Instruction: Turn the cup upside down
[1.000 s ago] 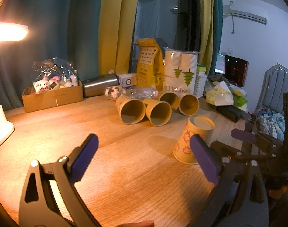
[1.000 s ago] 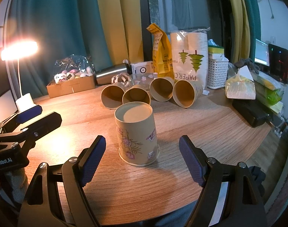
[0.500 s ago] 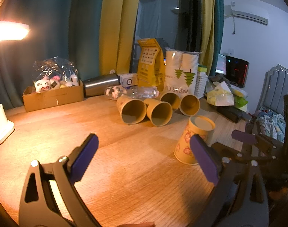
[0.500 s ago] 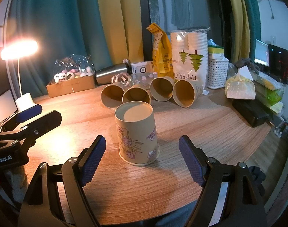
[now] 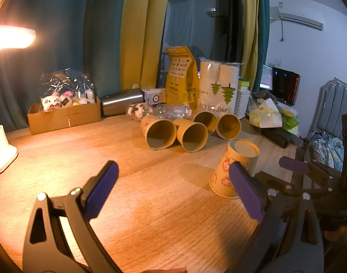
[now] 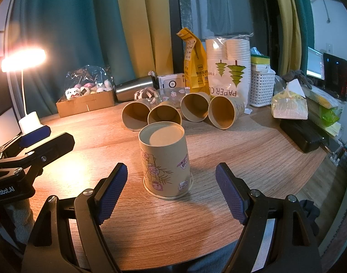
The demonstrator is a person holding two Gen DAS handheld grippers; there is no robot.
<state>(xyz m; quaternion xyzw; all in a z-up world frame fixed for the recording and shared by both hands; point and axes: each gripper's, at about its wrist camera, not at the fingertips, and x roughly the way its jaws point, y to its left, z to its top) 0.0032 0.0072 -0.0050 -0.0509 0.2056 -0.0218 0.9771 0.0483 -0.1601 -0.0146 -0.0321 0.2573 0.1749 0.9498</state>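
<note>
A printed paper cup (image 6: 165, 160) stands upside down on the wooden table (image 6: 241, 150), its base facing up. My right gripper (image 6: 171, 190) is open and empty, its pads on either side of the cup and a little nearer than it, not touching. The cup also shows in the left wrist view (image 5: 232, 167), at the right. My left gripper (image 5: 173, 190) is open and empty over bare table, left of the cup. Each gripper shows in the other's view, the right one (image 5: 310, 177) and the left one (image 6: 30, 145).
Several paper cups (image 6: 164, 111) lie on their sides behind the upturned cup. Farther back are a pack of paper cups (image 6: 228, 68), a yellow bag (image 6: 194, 66), a steel flask (image 6: 134, 87), a cardboard box (image 6: 84, 102), a white basket (image 6: 262, 86). A lit lamp (image 6: 23, 60) stands left.
</note>
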